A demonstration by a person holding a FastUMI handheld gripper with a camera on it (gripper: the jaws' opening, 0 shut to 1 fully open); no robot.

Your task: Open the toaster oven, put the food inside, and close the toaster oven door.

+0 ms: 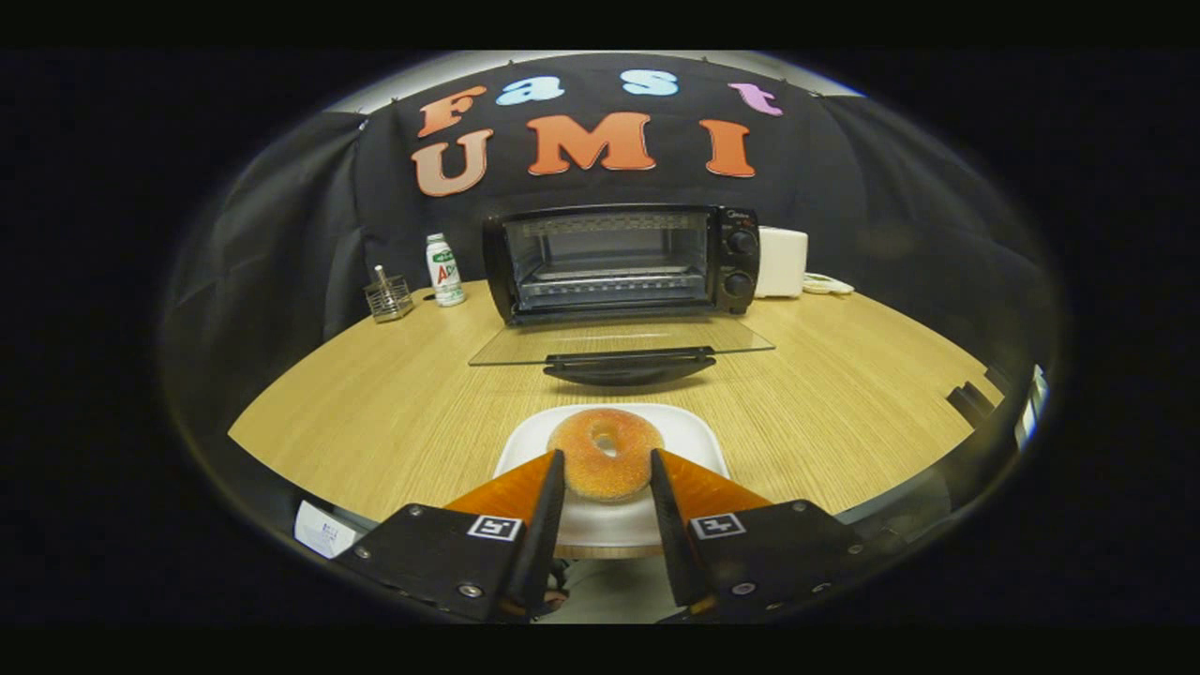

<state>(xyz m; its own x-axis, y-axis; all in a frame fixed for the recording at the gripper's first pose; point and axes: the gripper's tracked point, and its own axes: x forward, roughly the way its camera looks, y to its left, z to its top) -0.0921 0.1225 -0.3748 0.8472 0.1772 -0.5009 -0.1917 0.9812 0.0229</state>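
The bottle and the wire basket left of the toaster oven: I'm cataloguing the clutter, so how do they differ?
The bottle is tall, solid white with a label; the wire basket is lower, wider, see-through metal mesh. The bottle is capped, while the wire basket is open-topped with something sticking up from it. Both stand upright on the table, left of the toaster oven, well beyond the open gripper.

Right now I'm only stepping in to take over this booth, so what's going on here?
A person is working a handheld pair of tongs at a wooden table. The toaster oven at the back already has its glass door folded down flat. The tongs are open, their fingers on either side of a sugared doughnut on a white plate, not clearly pressing on it. The doughnut has not yet gone into the oven.
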